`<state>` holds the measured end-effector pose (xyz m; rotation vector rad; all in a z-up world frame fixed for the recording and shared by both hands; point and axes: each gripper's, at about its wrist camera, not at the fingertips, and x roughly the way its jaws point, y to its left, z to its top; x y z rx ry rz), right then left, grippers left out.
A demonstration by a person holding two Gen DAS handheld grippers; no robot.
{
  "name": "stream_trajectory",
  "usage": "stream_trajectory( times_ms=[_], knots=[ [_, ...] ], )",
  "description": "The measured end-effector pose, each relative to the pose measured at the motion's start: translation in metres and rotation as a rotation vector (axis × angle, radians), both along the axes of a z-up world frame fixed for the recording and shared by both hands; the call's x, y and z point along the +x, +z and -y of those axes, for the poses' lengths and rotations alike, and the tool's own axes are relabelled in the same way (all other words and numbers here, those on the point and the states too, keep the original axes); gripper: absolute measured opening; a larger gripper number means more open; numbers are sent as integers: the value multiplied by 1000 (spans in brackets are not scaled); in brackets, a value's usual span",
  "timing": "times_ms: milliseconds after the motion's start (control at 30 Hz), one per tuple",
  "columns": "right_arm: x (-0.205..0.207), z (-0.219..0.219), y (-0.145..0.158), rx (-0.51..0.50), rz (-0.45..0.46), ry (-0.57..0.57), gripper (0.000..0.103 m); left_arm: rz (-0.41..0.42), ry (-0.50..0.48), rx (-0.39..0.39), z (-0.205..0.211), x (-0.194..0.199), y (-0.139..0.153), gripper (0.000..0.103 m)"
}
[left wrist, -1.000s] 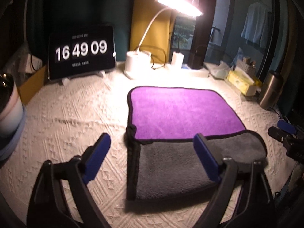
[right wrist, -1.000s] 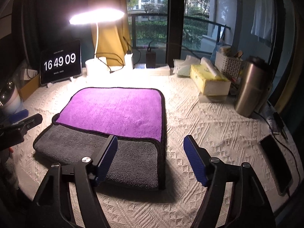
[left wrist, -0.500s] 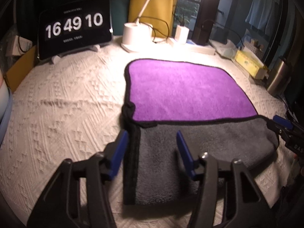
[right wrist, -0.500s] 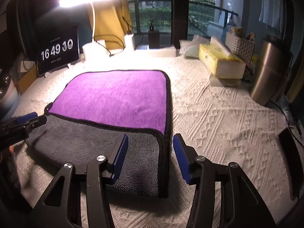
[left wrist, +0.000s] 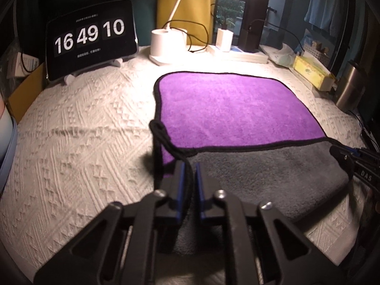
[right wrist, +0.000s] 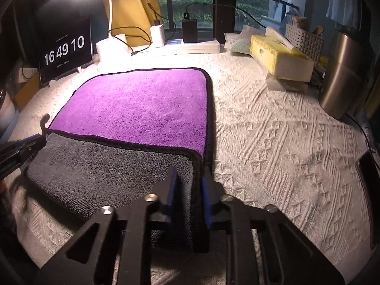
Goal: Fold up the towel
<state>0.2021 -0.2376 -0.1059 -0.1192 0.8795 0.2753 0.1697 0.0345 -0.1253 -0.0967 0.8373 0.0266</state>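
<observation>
Lamp-lit white woven tablecloth [right wrist: 273, 137]; left gripper [left wrist: 188, 185] and right gripper [right wrist: 188, 190] each pinching near corners of purple-and-grey towel [right wrist: 142, 109].

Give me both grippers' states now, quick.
Left gripper: shut on the towel, near left corner.
Right gripper: shut on the towel, near right corner.

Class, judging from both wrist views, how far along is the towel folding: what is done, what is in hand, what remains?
Done: the towel has its near edge turned over, grey side up. In hand: left gripper and right gripper each pinch a near corner. Left: carrying that edge over the purple half.
</observation>
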Motion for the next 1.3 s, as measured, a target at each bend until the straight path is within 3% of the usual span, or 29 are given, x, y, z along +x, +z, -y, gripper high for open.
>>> stream_trajectory(
  times_ms=[767, 1300],
  knots=[
    [-21, -3, 45, -31, 163, 11, 5, 135, 40, 31, -8, -18, 39, 4],
    [-1, -10, 66, -39, 239, 29, 5, 218, 78, 72, -15, -10, 65, 5]
  ],
)
